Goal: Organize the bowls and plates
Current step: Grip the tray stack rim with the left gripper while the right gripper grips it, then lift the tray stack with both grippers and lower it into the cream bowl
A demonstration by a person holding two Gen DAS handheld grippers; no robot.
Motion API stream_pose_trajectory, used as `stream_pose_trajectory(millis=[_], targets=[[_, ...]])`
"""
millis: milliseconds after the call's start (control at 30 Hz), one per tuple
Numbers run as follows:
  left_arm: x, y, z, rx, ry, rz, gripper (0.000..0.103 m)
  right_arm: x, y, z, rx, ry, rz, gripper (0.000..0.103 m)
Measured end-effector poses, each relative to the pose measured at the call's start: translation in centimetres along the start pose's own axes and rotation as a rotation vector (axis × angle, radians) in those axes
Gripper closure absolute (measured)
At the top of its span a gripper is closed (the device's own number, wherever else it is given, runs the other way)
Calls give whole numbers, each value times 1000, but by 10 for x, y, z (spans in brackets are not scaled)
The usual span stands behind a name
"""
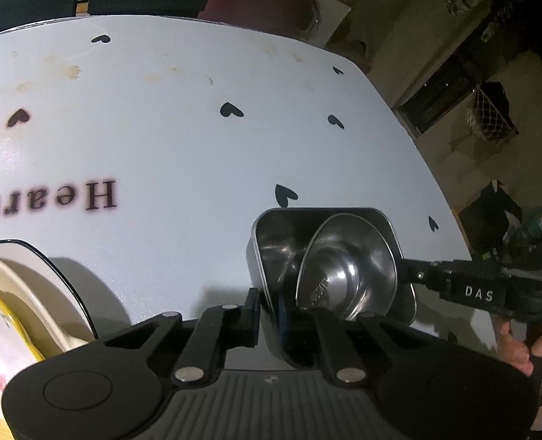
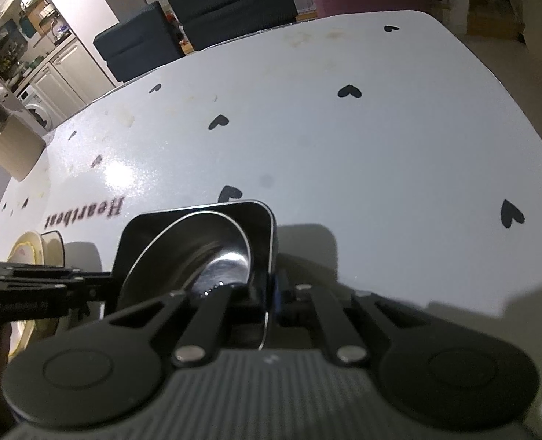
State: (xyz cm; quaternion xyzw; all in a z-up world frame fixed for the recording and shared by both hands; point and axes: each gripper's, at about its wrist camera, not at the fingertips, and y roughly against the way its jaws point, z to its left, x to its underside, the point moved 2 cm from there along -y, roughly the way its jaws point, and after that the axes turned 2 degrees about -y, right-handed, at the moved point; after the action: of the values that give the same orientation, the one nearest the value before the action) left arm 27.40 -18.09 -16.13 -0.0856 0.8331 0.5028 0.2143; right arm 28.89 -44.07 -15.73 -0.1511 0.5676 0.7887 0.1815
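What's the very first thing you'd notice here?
A shiny metal tray with a round steel bowl tipped inside it, pinched by the left gripper and right gripper from opposite sides. Around it, a white table dotted with black hearts.

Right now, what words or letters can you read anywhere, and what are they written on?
"Heartbeat": printed upside down on the white table cover; the left wrist view shows only "Heart".
"DAS": white letters on the right claw, beside the square metal tray.
Stamped letters inside the round metal bowl: too blurred to read.
Label on the left claw: too blurred to read.
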Motion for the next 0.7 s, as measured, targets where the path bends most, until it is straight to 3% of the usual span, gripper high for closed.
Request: stream_pose_trajectory(millis=[367, 700], targets=[[-4, 27, -1, 18, 15, -74, 95, 0, 17, 1, -23, -28, -57, 97], [-7, 84, 9, 47, 40, -198, 95, 0, 52, 10, -139, -75, -175, 96]])
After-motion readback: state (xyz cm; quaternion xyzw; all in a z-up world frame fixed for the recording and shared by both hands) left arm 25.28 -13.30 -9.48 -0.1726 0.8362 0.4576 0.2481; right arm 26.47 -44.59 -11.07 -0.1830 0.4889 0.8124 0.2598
